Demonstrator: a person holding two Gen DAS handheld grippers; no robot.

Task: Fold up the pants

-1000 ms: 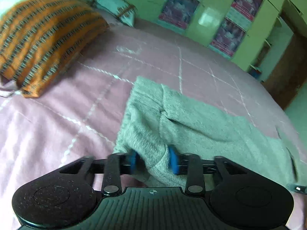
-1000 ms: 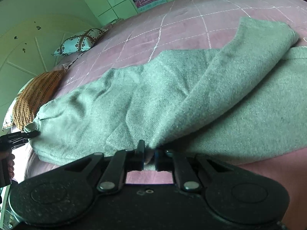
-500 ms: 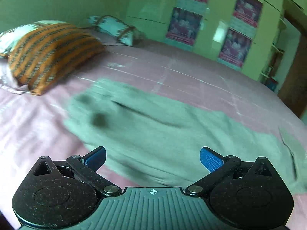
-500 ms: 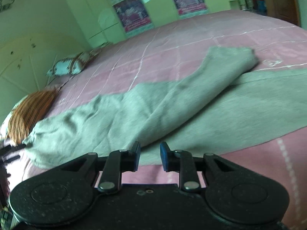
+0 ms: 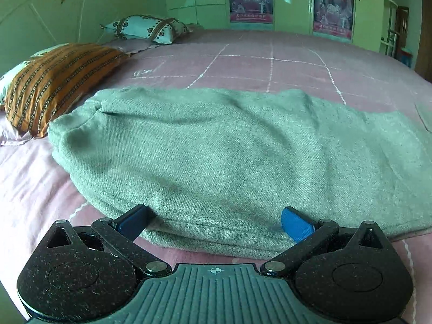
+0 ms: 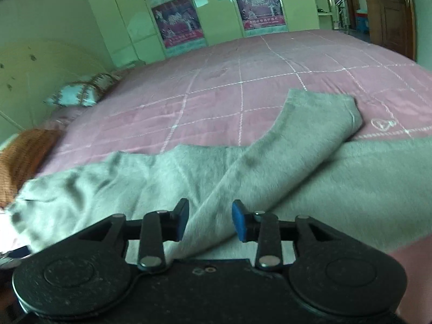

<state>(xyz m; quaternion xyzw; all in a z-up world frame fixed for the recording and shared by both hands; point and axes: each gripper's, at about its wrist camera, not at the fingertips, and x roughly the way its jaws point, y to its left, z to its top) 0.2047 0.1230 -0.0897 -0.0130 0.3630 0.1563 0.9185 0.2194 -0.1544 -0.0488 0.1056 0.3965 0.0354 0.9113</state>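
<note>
Grey-green knit wool pants lie on pink quilted bed, one leg flopped crosswise. Both grippers just let go: left gripper now spread wide, right gripper parted w/ cloth loose between. First fold prob laid; needs re-grip.

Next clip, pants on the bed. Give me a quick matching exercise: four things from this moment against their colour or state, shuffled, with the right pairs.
Things:
1. pants
2. striped pillow
3. left hand-held gripper
4. bedspread

Colour or state:
A. pink with a white stitched grid
B. jaws spread wide at the cloth's near edge
C. grey, lying on the bed
D. orange, at the head of the bed

Pairs: 1-C, 2-D, 3-B, 4-A
</note>
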